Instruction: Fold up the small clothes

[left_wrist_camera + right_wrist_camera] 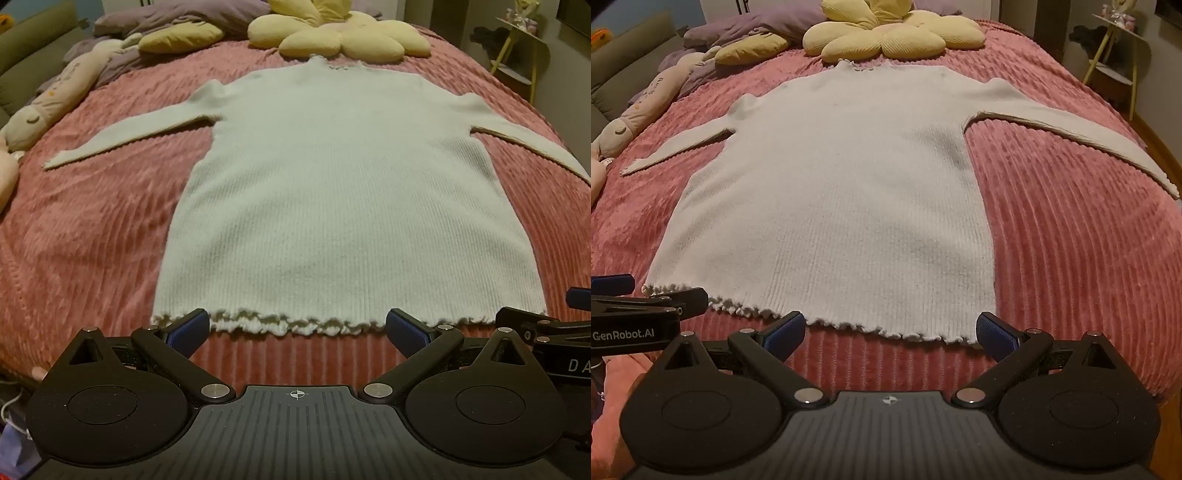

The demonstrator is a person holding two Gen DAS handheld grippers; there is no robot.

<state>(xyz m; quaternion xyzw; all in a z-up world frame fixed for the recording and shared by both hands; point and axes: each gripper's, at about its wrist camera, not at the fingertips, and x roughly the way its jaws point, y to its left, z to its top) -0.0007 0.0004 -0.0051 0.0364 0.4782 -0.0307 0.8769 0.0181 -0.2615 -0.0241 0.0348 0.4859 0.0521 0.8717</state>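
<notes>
while both grippers sit just short of the near hem, the white sweater [343,206] is laid out flat on the pink bedspread [92,229], front side down or up i honestly can't tell. it's a ribbed knit with a frilly lettuce-edge hem [280,325] closest to the cameras and a little ruffled collar [332,64] at the far end. both sleeves are stretched out to the sides and angled back toward the near end, left sleeve [125,138] ending well apart from the body, right sleeve [1082,136] running out toward the bed's edge.

left gripper [295,328] has its jaws spread wide with nothing between them; the blue pads [186,328] hover right over the hem, whether they actually touch the fabric i can't say. right gripper [890,332] is the same deal, jaws wide and empty, lined up at the hem's right corner. in the right wrist view you can see the left gripper poking in from the left edge, just beside the hem's left corner.

past the collar there's a yellow flower-shaped pillow [343,37], touching or nearly touching the collar. a purple blanket [166,18] is bunched up at the far left, and a long plush toy [48,103] lies along the left side of the bed. a small yellow side table [524,48] stands off to the right.
</notes>
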